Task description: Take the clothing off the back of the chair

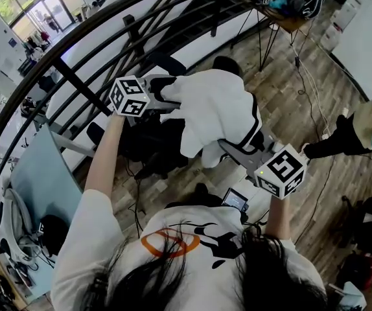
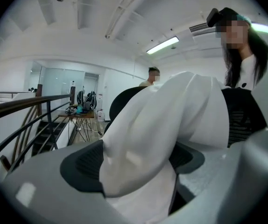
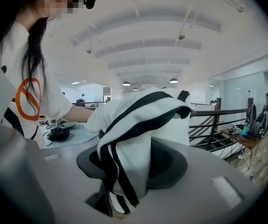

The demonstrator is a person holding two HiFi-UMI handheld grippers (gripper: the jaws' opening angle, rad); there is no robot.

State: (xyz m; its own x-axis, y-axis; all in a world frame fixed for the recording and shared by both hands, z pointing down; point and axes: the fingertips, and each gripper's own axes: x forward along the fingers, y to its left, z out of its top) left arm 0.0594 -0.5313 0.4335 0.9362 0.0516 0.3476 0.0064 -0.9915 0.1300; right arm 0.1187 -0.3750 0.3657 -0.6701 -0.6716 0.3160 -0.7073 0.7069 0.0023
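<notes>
A white garment with black stripes (image 1: 213, 109) hangs bunched between my two grippers, lifted above the black chair (image 1: 148, 144). The left gripper (image 1: 166, 93) is shut on its upper left part. In the left gripper view, white cloth (image 2: 171, 120) fills the gap between the jaws of that gripper (image 2: 138, 160). Lower right, the right gripper (image 1: 230, 150) is shut on the striped edge. The right gripper view shows striped fabric (image 3: 138, 120) pinched between that gripper's (image 3: 127, 171) jaws. Whether any cloth still touches the chair back is hidden under the garment.
A dark curved railing (image 1: 76, 83) and a staircase (image 1: 192, 11) run behind the chair. A cluttered table (image 1: 283, 5) stands at the far right and a pale desk (image 1: 40, 173) at the left. A seated person (image 1: 367, 125) is at the right edge. Cables cross the wood floor (image 1: 309, 89).
</notes>
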